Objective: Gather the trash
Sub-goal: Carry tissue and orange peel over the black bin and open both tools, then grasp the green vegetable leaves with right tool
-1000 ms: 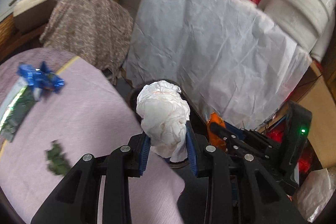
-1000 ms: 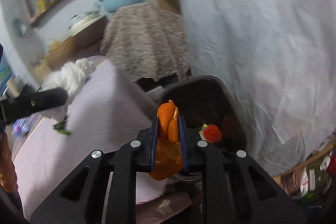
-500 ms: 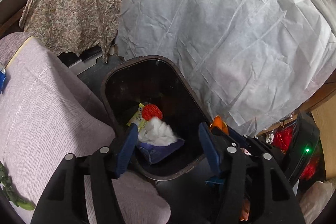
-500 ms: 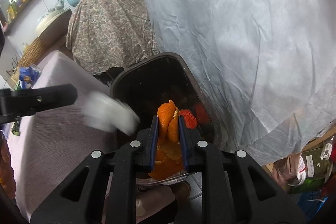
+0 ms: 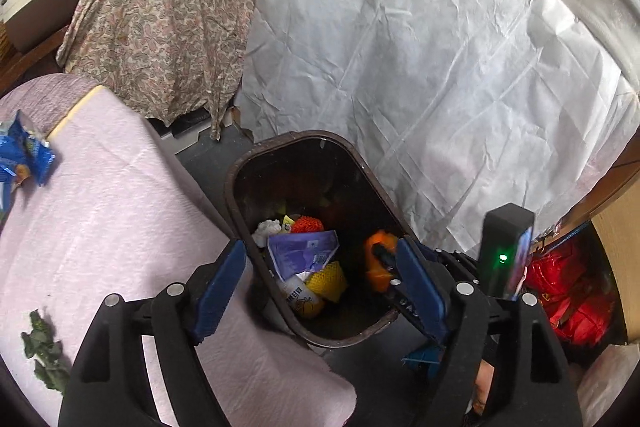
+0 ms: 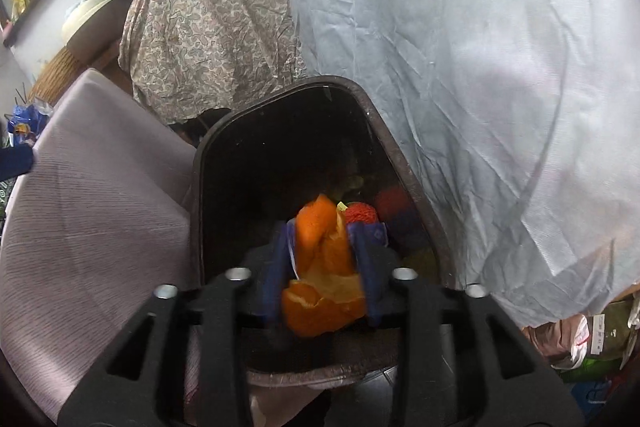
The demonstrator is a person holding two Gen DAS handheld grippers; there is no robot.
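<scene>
Over the dark bin [image 5: 236, 203], the left gripper [image 5: 320, 267] hung wide and empty, its jaws having just opened; the white tissue [image 5: 267, 228] lay inside. The right gripper [image 6: 322, 259] had just loosened (pads apart), orange peel [image 6: 324, 267] between them above the bin.

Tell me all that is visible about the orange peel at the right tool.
The orange peel is a curled strip of bright orange rind with a paler inner side showing on its lower piece. It stands roughly upright between the blue pads of the right tool, whose jaws have just been opening, so it looks released or nearly so. It hangs above the open mouth of the dark brown bin, over other trash inside. It is slightly blurred; whether a pad touches it is unclear.
</scene>
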